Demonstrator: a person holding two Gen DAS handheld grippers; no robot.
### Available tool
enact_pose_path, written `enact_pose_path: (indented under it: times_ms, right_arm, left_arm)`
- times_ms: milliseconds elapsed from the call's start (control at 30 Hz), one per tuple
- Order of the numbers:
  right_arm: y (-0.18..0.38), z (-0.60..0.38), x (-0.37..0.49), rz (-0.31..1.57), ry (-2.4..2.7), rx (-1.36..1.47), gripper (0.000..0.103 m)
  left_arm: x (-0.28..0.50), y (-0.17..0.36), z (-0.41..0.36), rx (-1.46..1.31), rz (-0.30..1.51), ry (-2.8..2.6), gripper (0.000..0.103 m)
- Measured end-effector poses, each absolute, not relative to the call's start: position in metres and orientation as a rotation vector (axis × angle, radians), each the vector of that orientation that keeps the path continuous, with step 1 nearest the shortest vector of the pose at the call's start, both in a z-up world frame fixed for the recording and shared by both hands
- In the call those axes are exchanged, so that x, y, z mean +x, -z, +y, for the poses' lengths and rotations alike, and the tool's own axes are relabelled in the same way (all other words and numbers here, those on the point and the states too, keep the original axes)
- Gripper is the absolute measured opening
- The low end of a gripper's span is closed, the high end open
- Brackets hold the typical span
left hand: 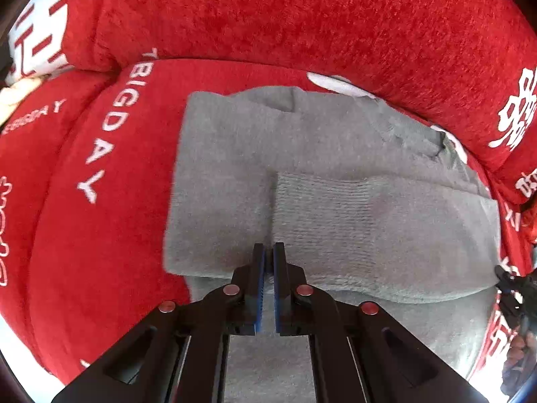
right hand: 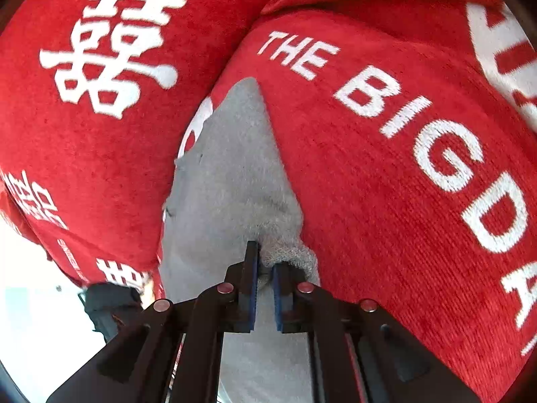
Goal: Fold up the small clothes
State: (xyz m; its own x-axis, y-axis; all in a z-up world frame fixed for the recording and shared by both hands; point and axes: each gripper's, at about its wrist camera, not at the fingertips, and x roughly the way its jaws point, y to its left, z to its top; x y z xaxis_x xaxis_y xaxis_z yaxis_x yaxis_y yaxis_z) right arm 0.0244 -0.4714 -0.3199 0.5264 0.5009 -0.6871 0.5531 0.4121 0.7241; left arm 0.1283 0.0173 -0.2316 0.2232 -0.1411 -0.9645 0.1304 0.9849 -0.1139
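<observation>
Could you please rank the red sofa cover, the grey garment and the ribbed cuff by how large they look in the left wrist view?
1. Red sofa cover
2. Grey garment
3. Ribbed cuff

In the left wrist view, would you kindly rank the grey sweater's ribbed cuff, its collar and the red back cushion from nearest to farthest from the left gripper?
1. Grey ribbed cuff of the sweater, right at the left gripper tips.
2. Grey knitted collar, upper right.
3. Red plush back cushion, across the top.
</observation>
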Motion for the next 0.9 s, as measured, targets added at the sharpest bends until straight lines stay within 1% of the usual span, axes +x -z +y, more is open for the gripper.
enact_pose_path:
  times_ms: [33, 100, 167, 333, 367, 400, 433, 567, 667, 700, 733, 767, 900]
  right_arm:
    - [0.317, -0.471, 0.024, 1.105, 0.040, 1.193, 0.014]
    - [0.309, -0.466, 0.026, 1.133, 0.030, 1.154, 0.028]
    - [0.299, -0.467, 0.024, 1.143, 0.026, 1.136, 0.031]
    - [0.274, -0.476, 0.016, 1.117, 0.042, 1.070, 0.033]
    - [0.273, -0.482, 0.017, 1.106, 0.059, 1.066, 0.037]
    - [0.276, -0.490, 0.020, 1.101, 0.079, 1.072, 0.040]
    - [0.283, -0.499, 0.027, 1.095, 0.102, 1.090, 0.040]
    - [0.308, -0.510, 0.056, 1.114, 0.082, 1.112, 0.040]
    - [0.324, -0.500, 0.079, 1.157, 0.004, 1.111, 0.040]
    - [0.324, -0.500, 0.083, 1.157, 0.005, 1.108, 0.036]
    - [0.323, -0.500, 0.085, 1.167, 0.012, 1.106, 0.027]
    - [0.322, -0.500, 0.088, 1.187, 0.022, 1.101, 0.008]
    - [0.298, -0.493, 0.101, 1.207, 0.038, 0.880, 0.008]
  left_arm:
    - [0.127, 0.230, 0.018, 0.000, 1.334, 0.177, 0.005]
    - [0.126, 0.230, 0.018, 0.021, 1.341, 0.154, 0.005]
    - [0.125, 0.231, 0.018, 0.031, 1.364, 0.153, 0.005]
    - [0.118, 0.230, 0.015, 0.073, 1.374, 0.150, 0.005]
    - [0.116, 0.230, 0.015, 0.080, 1.374, 0.147, 0.005]
    - [0.115, 0.230, 0.015, 0.084, 1.375, 0.144, 0.005]
    - [0.114, 0.230, 0.014, 0.087, 1.377, 0.140, 0.005]
    - [0.110, 0.233, 0.010, 0.095, 1.381, 0.120, 0.005]
    - [0.109, 0.233, 0.009, 0.094, 1.383, 0.111, 0.005]
    - [0.108, 0.233, 0.009, 0.094, 1.382, 0.108, 0.005]
    - [0.108, 0.232, 0.009, 0.091, 1.382, 0.102, 0.005]
    - [0.108, 0.231, 0.009, 0.087, 1.378, 0.097, 0.005]
    - [0.107, 0.225, 0.010, 0.064, 1.361, 0.093, 0.005]
